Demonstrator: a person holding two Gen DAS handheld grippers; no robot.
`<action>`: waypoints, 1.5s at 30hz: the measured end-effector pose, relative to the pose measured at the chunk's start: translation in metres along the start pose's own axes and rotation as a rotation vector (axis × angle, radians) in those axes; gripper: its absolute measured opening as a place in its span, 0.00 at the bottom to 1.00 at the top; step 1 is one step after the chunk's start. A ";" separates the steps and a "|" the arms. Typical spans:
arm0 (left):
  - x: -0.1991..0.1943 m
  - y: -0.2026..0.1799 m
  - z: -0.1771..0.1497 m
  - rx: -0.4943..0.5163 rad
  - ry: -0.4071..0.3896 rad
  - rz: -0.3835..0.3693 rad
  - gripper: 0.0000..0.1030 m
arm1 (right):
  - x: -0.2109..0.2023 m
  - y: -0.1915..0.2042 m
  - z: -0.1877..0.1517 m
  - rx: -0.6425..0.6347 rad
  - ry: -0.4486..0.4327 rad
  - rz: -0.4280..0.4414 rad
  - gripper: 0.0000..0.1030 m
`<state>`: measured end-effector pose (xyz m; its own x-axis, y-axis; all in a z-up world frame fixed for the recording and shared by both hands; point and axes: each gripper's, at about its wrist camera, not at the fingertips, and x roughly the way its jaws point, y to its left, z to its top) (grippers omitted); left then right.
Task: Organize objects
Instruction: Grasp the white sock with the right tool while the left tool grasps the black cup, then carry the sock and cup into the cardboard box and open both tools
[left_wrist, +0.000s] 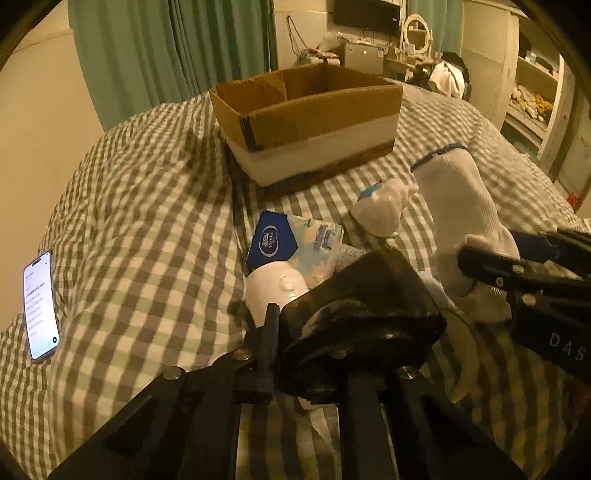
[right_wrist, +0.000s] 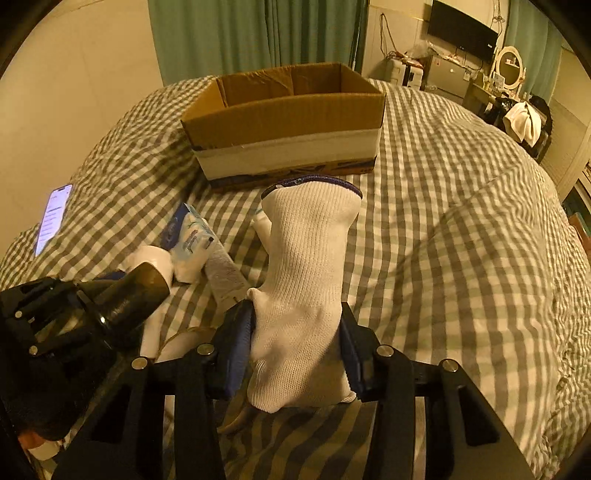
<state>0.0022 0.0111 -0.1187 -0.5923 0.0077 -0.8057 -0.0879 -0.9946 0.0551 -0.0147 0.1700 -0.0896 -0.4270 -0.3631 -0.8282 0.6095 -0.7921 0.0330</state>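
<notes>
An open cardboard box (left_wrist: 306, 122) stands on the checked bed; it also shows in the right wrist view (right_wrist: 284, 122). My left gripper (left_wrist: 332, 332) is shut on a dark brown bottle (left_wrist: 362, 302), which also shows in the right wrist view (right_wrist: 129, 295). My right gripper (right_wrist: 295, 350) is shut on a white knit glove (right_wrist: 306, 277) with a blue cuff, held upright; the glove also shows in the left wrist view (left_wrist: 465, 221). A blue and white tissue pack (left_wrist: 295, 243), a white bottle (left_wrist: 273, 291) and a small white pouch (left_wrist: 380, 210) lie in front of the box.
A lit phone (left_wrist: 40, 306) lies on the bed at the left. Green curtains (left_wrist: 166, 55) hang behind the bed. Shelves (left_wrist: 532, 88), a desk with a mirror (left_wrist: 417, 31) and a wall screen (right_wrist: 461, 29) stand at the right.
</notes>
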 end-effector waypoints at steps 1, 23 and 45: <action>0.001 0.001 0.001 -0.005 0.001 -0.005 0.09 | -0.004 0.001 -0.001 0.000 -0.005 -0.001 0.42; -0.038 0.019 0.055 -0.035 -0.107 -0.022 0.09 | -0.043 -0.009 0.006 0.019 -0.092 0.033 0.42; 0.046 0.051 0.252 0.005 -0.210 0.030 0.09 | -0.019 -0.040 0.226 -0.005 -0.240 0.169 0.42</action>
<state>-0.2309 -0.0136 -0.0043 -0.7483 -0.0003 -0.6634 -0.0714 -0.9942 0.0810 -0.1821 0.0980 0.0507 -0.4643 -0.5958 -0.6553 0.6885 -0.7083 0.1561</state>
